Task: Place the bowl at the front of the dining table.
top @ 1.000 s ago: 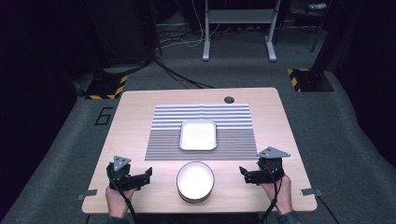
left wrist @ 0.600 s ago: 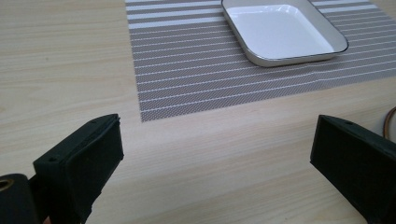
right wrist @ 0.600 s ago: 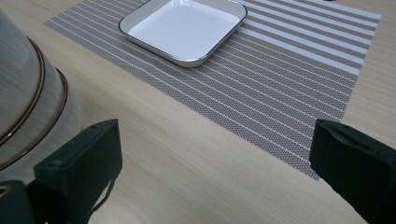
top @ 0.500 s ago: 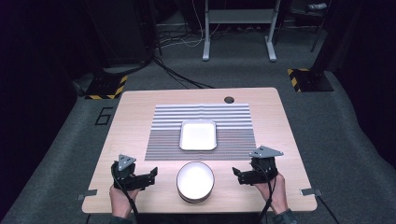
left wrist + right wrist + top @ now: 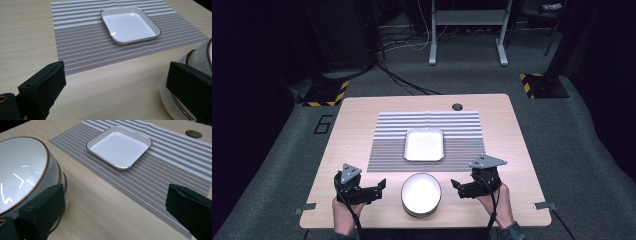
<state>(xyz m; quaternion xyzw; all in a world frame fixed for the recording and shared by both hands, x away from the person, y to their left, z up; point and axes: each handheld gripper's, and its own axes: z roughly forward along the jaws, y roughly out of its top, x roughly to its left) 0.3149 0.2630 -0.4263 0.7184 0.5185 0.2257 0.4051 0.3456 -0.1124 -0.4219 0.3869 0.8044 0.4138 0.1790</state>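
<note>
A stack of round white bowls (image 5: 421, 194) with brown rims stands near the table's front edge, between my two grippers. A square white dish (image 5: 424, 145) sits on the striped grey placemat (image 5: 387, 135) behind it. My left gripper (image 5: 379, 186) is open just left of the bowls, which show at the right edge of the left gripper view (image 5: 200, 62). On the other side my right gripper (image 5: 456, 187) is open too, with the bowls (image 5: 25, 170) by its left jaw. Nothing is between either pair of jaws.
The wooden table (image 5: 352, 125) has a round cable hole (image 5: 457, 106) at its back edge. Beyond it, on the dark carpet, are metal stand legs (image 5: 467, 35), cables and yellow-black striped floor blocks (image 5: 539, 85).
Both grippers have moved inward toward the bowl stack from the table's sides. The bowls and the dish have not moved.
</note>
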